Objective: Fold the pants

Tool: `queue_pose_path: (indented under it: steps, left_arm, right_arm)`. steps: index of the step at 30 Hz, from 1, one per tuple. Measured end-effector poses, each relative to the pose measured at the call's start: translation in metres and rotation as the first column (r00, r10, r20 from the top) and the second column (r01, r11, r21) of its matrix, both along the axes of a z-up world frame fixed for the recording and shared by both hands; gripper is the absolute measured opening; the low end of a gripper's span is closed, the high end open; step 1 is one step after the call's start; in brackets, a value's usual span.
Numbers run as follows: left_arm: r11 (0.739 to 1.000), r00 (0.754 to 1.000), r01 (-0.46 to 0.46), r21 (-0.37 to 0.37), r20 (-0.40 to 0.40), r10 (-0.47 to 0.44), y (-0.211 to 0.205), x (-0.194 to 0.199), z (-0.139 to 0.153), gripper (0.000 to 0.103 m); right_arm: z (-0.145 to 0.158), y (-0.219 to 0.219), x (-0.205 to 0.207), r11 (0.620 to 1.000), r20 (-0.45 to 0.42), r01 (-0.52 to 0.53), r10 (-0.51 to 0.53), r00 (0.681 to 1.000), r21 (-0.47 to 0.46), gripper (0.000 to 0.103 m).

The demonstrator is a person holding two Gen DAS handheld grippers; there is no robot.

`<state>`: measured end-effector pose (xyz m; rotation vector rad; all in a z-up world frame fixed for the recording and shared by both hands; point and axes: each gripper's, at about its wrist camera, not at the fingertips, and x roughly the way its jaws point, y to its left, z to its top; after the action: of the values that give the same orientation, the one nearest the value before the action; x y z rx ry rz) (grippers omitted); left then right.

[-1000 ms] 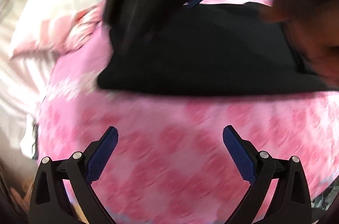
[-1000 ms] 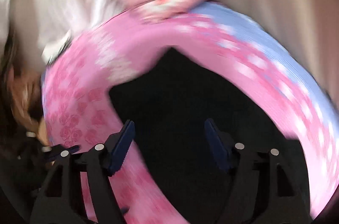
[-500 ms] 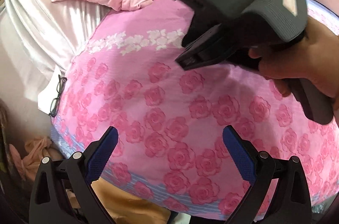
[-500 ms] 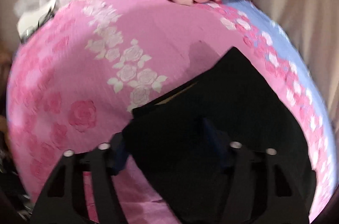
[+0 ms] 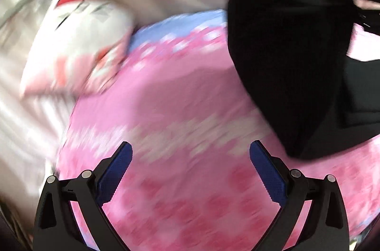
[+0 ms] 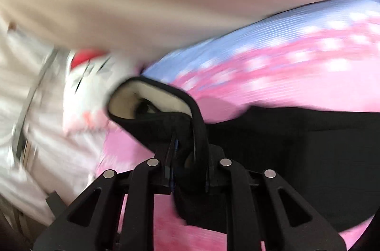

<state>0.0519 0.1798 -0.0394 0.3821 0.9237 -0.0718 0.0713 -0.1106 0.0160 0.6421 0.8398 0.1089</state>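
Observation:
The black pants lie on the pink rose bedspread. One edge is lifted and shows a cream fleece lining. My right gripper is closing, with that lifted edge pinched between its fingers. In the left wrist view the pants hang as a dark sheet at the upper right, raised off the bedspread. My left gripper stands open above bare bedspread, left of the pants, with nothing between its blue pads. Both views are motion-blurred.
A white and pink pillow with a red bow lies at the head of the bed, also in the right wrist view as the pillow. Beige wall or curtain runs behind the bed. Pale sheets lie at the left.
My right gripper has shut on the pants' edge and lifted it while rolling. The left view swung, and the pants now hang at its upper right.

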Motion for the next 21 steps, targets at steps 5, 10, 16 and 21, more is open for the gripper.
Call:
queue_pose_path:
  steps: [5,10,16,21]
  left_arm:
    - [0.984,0.985,0.172,-0.044,-0.019,-0.173,-0.093,0.006,0.005,0.098]
    - [0.967,0.967,0.234,-0.100,-0.082,-0.242,-0.160,0.003,0.000,0.098]
    - [0.967,0.959,0.239,-0.085,-0.135,-0.249,-0.205,-0.004,-0.013,0.098]
    - [0.974,0.960,0.212,-0.080,-0.167,-0.223,-0.218,-0.006,-0.021,0.098]
  right_arm:
    - [-0.035,-0.111,-0.082,0.973,-0.079,0.221,-0.226,0.971,-0.073,0.016]
    - [-0.110,-0.170,-0.139,0.943,-0.185,0.328,-0.312,0.932,0.064,0.017]
    - [-0.131,-0.193,-0.153,0.892,-0.149,0.285,-0.248,0.957,0.351,0.041]
    - [-0.094,-0.193,-0.144,0.934,-0.097,0.207,-0.187,0.978,0.289,0.080]
